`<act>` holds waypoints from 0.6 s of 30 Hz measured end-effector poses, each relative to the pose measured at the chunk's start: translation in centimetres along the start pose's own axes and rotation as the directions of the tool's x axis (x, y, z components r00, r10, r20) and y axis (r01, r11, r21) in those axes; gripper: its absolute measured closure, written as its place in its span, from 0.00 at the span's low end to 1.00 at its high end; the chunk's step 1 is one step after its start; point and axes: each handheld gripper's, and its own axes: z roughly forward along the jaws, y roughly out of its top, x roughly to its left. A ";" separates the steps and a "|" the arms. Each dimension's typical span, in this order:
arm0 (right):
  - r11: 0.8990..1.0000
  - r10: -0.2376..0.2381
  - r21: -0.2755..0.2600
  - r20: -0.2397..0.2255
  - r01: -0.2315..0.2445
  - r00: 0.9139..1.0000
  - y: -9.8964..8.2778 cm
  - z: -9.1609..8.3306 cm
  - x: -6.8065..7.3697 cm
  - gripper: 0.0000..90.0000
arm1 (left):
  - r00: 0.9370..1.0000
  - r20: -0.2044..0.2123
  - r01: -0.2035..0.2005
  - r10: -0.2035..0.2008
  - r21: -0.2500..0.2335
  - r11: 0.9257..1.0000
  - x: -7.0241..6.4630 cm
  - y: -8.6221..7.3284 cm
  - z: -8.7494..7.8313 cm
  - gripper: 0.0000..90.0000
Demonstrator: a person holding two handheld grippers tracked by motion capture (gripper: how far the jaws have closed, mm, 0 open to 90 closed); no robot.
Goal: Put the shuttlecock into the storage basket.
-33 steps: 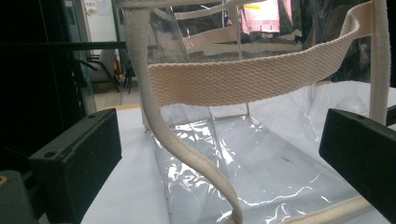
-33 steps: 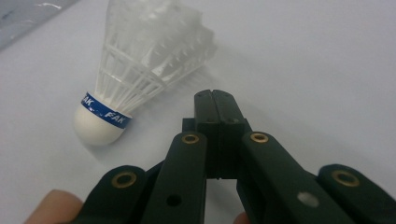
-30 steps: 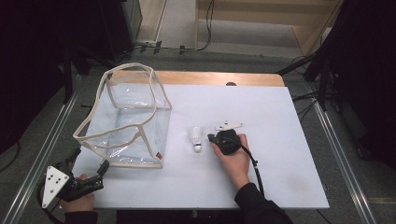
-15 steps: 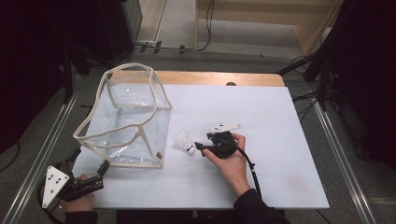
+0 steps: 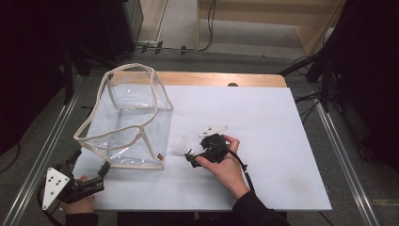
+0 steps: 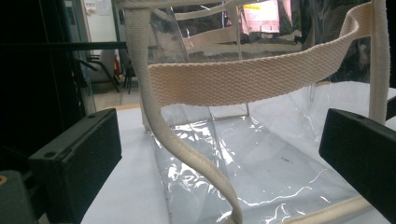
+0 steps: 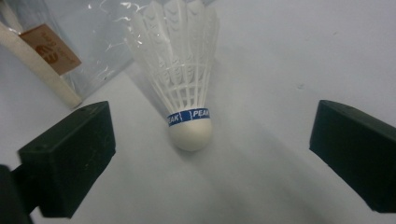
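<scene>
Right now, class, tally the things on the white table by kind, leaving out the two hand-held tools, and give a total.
Clear bags with cream webbing trim: 1
White feather shuttlecocks: 1
Total: 2

Only thing really readable is "PEAK" in white letters on the blue band (image 7: 188,116) that wraps the shuttlecock (image 7: 182,70) just above its white cork. There's also a small brown tag (image 7: 50,49) on the clear bag (image 7: 100,35) with a printed logo, but that's too blurry to make out.
</scene>
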 end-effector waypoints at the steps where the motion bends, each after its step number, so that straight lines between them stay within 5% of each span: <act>1: 1.000 -0.002 0.005 0.006 0.002 1.000 0.0 0.1 0.1 0.04 | 1.000 0.000 0.000 0.000 0.000 1.000 0.0 0.0 0.0 0.00; 18: 0.985 -0.119 0.126 -0.001 0.119 0.993 0.8 1.3 1.1 0.32 | 1.000 0.000 0.003 -0.003 -0.004 1.000 0.0 0.0 0.0 0.00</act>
